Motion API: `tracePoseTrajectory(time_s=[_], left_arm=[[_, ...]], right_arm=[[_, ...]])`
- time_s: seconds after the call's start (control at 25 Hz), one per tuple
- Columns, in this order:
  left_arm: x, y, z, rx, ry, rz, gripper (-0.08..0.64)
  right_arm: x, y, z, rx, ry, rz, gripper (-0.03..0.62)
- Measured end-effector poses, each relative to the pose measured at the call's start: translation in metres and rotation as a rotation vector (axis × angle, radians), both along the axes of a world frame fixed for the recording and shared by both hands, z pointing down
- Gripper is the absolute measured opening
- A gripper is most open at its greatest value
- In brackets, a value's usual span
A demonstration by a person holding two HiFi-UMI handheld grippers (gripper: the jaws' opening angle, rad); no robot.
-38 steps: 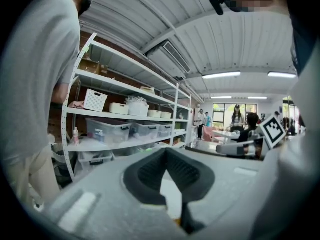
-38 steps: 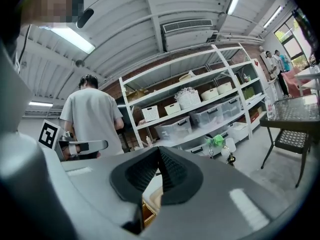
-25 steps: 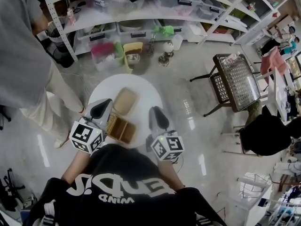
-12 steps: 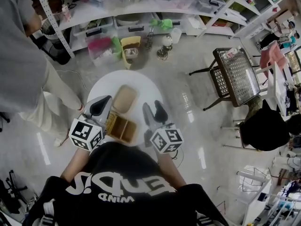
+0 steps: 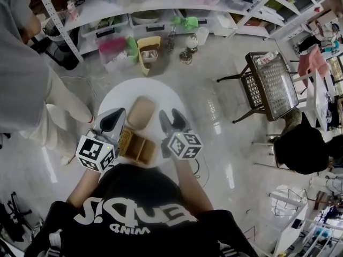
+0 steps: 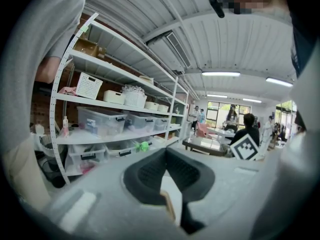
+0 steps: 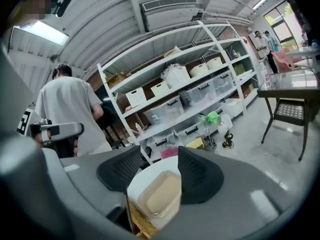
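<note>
Right gripper has shifted left toward the compartmented wooden box, and its jaws, earlier together, now stand apart. The tan lidded container on the round white table shows between them. Left gripper, jaws together and empty, sits beside the box's left edge.

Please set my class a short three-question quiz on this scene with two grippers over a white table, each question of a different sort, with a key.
1. True or false: the right gripper has its jaws apart.
2. The tan container lies on a table that is: A square, B round, C triangular.
3. Fill in: the ____ gripper's jaws are together.

Key: 1 true; 2 B; 3 left, the left gripper.
</note>
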State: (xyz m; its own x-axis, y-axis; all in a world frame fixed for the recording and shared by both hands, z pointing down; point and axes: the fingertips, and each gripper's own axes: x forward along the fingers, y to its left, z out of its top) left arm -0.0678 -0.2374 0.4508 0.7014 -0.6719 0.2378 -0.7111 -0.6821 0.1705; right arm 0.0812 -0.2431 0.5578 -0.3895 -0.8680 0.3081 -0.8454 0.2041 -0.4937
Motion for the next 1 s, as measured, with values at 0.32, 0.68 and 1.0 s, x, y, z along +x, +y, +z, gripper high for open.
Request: tracePoseTrajectory(time_s=[0.32,0.68,1.0], left_arm=[[0.0,-0.014,0.024,-0.05,-0.012,-0.01,0.002],[-0.002,-0.033,0.04,-0.081,-0.043,-0.011,0.002],[-0.001,-0.045,0.055,-0.091,-0.094,0.005,0.002]], right_arm=[[0.006,-0.034,0.078,-0.141,-0.001,-0.009,0.224],[0.002,-0.06,0.136,-0.235,-0.032,-0.052,0.224],[-0.004,-0.079,0.17,-0.281,-0.094,-0.069,0.225]])
